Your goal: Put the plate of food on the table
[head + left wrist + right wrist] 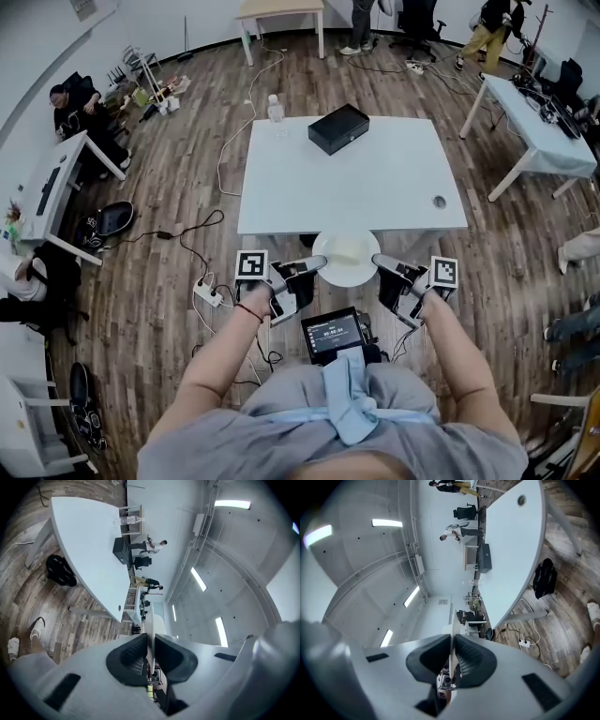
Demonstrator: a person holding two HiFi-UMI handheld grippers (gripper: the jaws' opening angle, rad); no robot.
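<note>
White plate [343, 276] gripped by left tongs [318, 263], right tongs [378, 261]; black box [338, 128] on table [375, 183].

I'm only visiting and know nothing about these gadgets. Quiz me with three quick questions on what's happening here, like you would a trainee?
1. True or false: the left gripper and the right gripper are each shut on the rim of the plate.
2. What sits toward the far side of the table? A) a black box B) a laptop C) a red bowl
3. Fill in: the plate's colour is ____.

Key: 1 true; 2 A; 3 white.
</note>
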